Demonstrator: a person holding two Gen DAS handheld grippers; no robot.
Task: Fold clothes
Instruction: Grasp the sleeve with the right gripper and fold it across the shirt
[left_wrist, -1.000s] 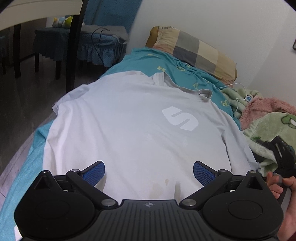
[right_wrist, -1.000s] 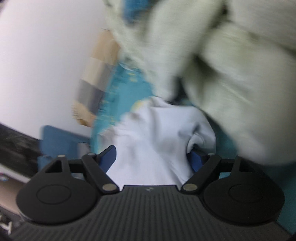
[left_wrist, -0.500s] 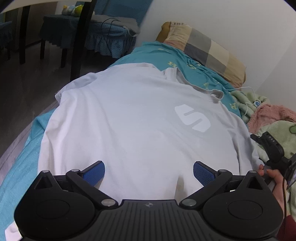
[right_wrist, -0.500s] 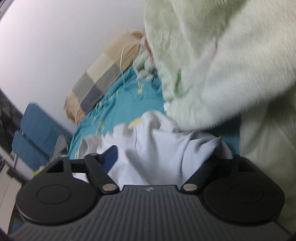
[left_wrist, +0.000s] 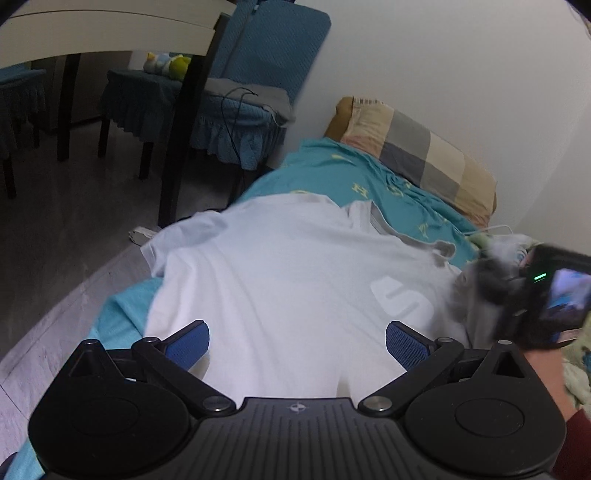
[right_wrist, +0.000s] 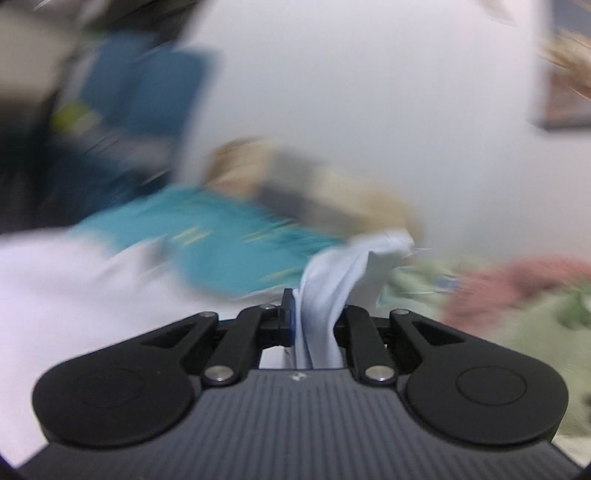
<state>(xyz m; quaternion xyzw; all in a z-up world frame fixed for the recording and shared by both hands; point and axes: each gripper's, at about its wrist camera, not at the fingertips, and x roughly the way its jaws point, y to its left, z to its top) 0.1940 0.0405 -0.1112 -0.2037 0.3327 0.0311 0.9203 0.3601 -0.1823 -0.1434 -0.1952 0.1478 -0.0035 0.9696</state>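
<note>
Left gripper (left_wrist: 297, 341): jaws wide apart, above the near hem of the shirt.
Right gripper (right_wrist: 314, 317): jaws clamped on a bunched fold of the shirt, lifted off the bed; view blurred.
Shirt (left_wrist: 288, 280): white, spread flat across the bed, pale logo toward its right side.
Bed (left_wrist: 325, 173): teal sheet.
Pillow (left_wrist: 417, 155): checked, at the bed's far end against the wall.

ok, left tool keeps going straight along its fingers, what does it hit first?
Most likely the white T-shirt. The left tool is open, low over the shirt's lower part, pointing up its length toward the checked pillow. Depth is unclear, but cloth fills the gap between the fingers, so contact should come early.
</note>
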